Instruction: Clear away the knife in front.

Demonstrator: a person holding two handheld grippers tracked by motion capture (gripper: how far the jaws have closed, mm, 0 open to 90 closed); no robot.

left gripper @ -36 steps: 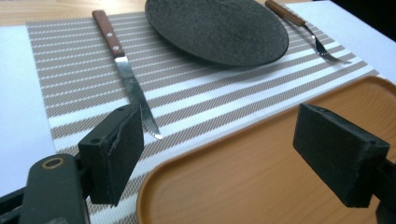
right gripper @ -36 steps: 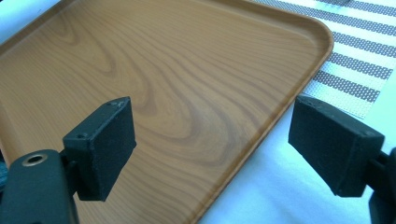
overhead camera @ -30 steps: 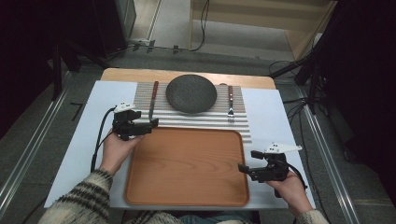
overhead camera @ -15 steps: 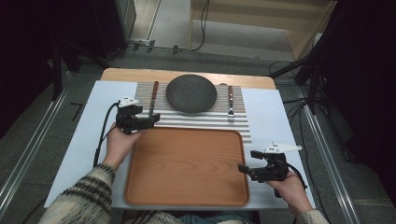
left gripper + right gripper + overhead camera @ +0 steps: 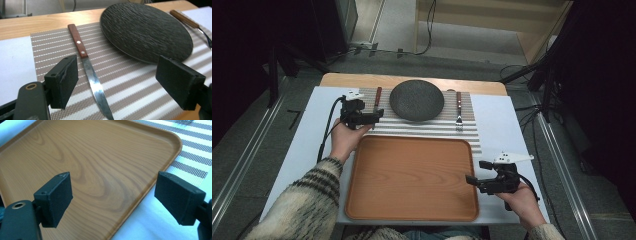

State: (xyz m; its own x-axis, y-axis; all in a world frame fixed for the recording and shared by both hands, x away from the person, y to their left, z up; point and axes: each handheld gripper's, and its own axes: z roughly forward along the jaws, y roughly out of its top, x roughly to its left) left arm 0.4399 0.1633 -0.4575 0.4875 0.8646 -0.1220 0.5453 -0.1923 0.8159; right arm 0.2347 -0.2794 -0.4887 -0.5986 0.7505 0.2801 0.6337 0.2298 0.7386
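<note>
The left claw (image 5: 115,82) is spread wide above the striped placemat (image 5: 427,127), straddling the knife (image 5: 88,72) blade, apparently lined up for a pickup. The knife lies at 9 o'clock of the dark plate (image 5: 417,100); the fork (image 5: 458,110) lies at 3 o'clock. The right claw (image 5: 112,200), also spread and empty, hovers over the wooden tray (image 5: 412,175) corner at 5 o'clock of the tabletop (image 5: 302,150), probably on standby.

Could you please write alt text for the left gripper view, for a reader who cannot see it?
The left gripper, its two black fingers open, points at a wooden-handled steel knife lying on a brown-and-white striped placemat. A round dark textured plate rests on the mat beside the knife.
</note>
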